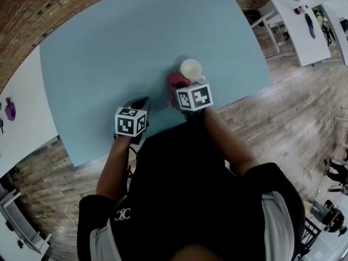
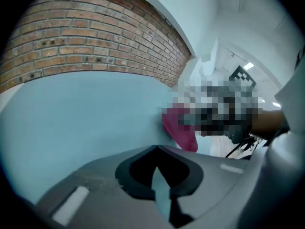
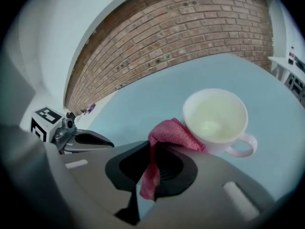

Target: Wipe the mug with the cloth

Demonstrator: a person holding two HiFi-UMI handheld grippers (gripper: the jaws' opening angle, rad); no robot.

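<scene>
Note white mug (image 3: 217, 118) upright and empty on blue table (image 1: 109, 53), near its front edge, handle to the right in right gripper view. Note right gripper (image 3: 153, 146) clamped on pink cloth (image 3: 174, 131), cloth bunched against mug's side, touching. Note left gripper (image 2: 156, 149) clenched, jaws together on nothing, over table's near edge, left of cloth, apart from it.

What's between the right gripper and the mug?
The cloth, pinched in the right gripper and bunched against the side of the mug; the right gripper view shows it.
</scene>
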